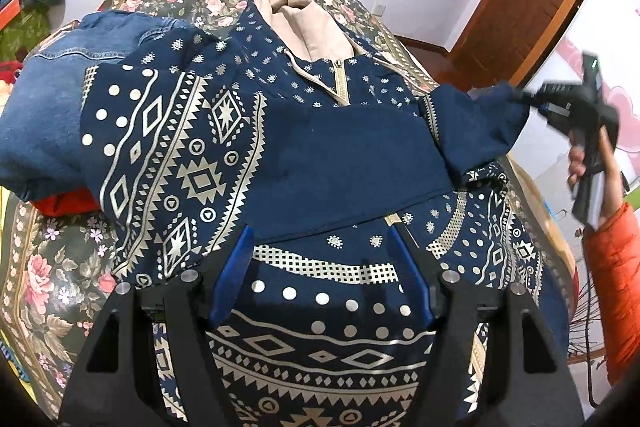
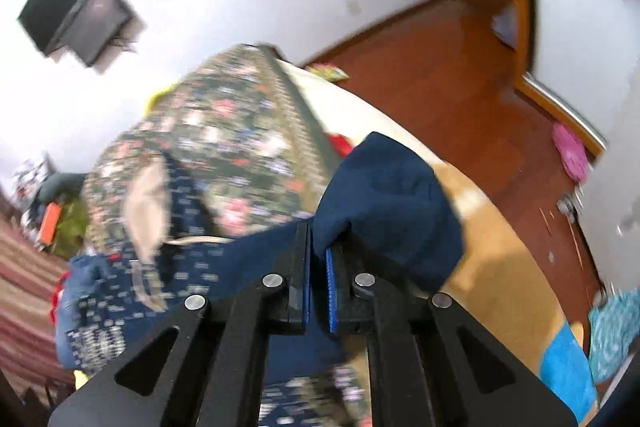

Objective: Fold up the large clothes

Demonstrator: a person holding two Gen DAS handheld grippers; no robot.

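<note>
A bed under a dark floral bedspread [image 1: 52, 279] fills most of the left wrist view, and spread over its middle lies the navy hoodie [image 1: 288, 155] with its cream geometric print, hood and beige lining toward twelve o'clock, hem running down to six o'clock beneath the camera. One sleeve is folded across the chest toward three o'clock, and its plain navy sleeve cuff [image 2: 384, 195] is lifted off the bed. At nine o'clock of the hoodie a folded denim jacket [image 1: 52, 99] lies touching its patterned shoulder, with a bit of red cloth [image 1: 60, 205] showing under it. At three o'clock a person's arm in an orange sleeve [image 1: 612, 291] reaches up with the right gripper [image 1: 532, 97], blurred there; the right wrist view shows its blue-padded jaws closed tight, pinching the cuff, which bunches just past the tips. The left gripper [image 1: 322, 233] hangs over the lower front of the hoodie at six o'clock, jaws spread wide with only the printed fabric visible between them, gripping nothing.
</note>
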